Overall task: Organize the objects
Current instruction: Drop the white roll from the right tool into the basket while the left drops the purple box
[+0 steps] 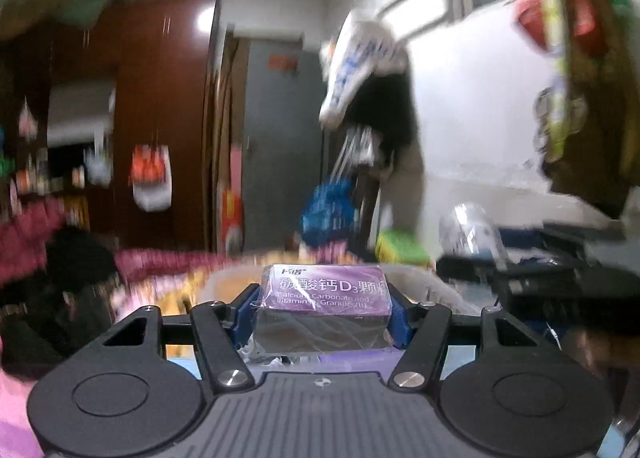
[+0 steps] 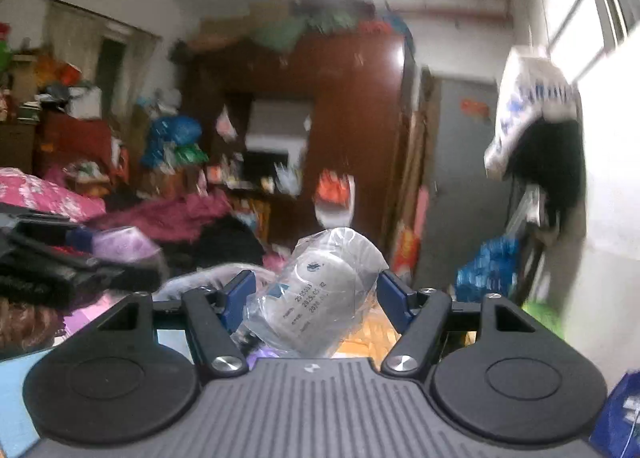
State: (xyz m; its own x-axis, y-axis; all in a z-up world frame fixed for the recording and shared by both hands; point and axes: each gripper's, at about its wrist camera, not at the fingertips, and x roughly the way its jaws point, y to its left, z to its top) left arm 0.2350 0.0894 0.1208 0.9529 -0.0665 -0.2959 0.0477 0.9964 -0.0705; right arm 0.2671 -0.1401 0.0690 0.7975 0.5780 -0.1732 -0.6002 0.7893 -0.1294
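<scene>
My left gripper [image 1: 324, 308] is shut on a purple medicine box [image 1: 326, 290] with white lettering, its blue pads pressing both ends, held in the air. My right gripper [image 2: 314, 298] is shut on a clear plastic-wrapped packet [image 2: 316, 290] with a printed date, tilted between the blue pads. In the left wrist view the right gripper [image 1: 532, 278] shows blurred at the right with the clear packet [image 1: 470, 230]. In the right wrist view the left gripper [image 2: 60, 262] shows blurred at the left with the purple box [image 2: 124, 244].
A white container rim [image 1: 420, 282] lies just beyond the purple box. A brown wardrobe [image 2: 320, 106] and grey door [image 2: 460, 162] stand at the back. Pink bedding [image 2: 168, 214], a blue bag [image 2: 488, 266] and hanging bags [image 2: 528, 106] on the white wall crowd the room.
</scene>
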